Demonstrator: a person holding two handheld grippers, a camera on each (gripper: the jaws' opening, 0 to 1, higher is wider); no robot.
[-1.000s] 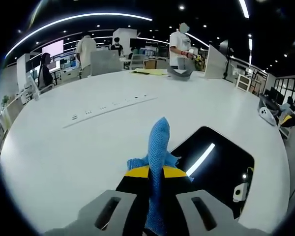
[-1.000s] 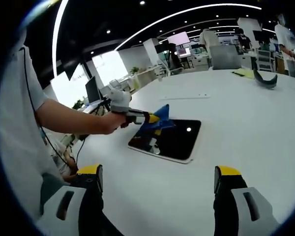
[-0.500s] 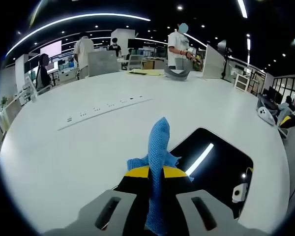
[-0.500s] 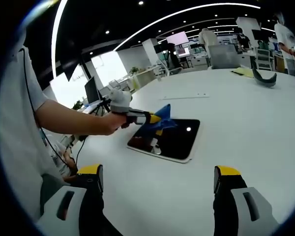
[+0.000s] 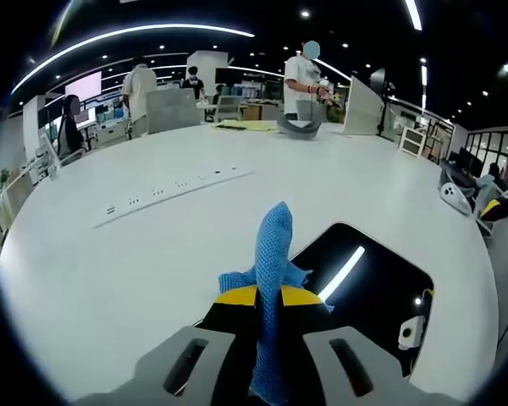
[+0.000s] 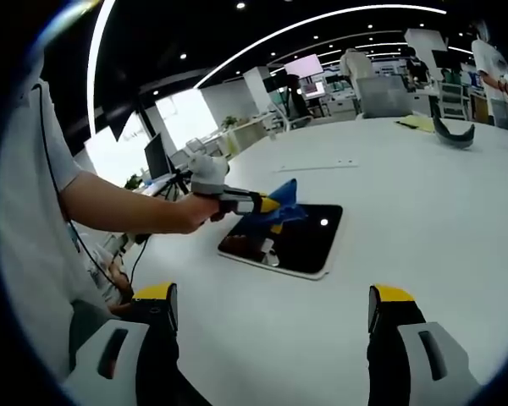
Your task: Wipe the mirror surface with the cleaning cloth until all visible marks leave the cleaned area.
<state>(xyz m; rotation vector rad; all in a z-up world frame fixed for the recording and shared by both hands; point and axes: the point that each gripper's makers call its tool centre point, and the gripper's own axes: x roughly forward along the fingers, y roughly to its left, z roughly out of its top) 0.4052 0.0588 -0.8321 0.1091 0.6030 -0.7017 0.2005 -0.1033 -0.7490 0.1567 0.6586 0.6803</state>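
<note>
Where legible, no writing: cloth (image 5: 273, 254), mirror (image 5: 368, 283).

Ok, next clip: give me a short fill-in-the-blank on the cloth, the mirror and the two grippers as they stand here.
1. The left gripper is shut on a ____ cleaning cloth.
2. The right gripper has its jaws ____, with nothing between them.
3. The mirror lies flat on a ____ table.
4. The yellow tips of the left gripper's jaws hang over the mirror's ____ glass.

Missing words: blue; open; white; dark
</note>
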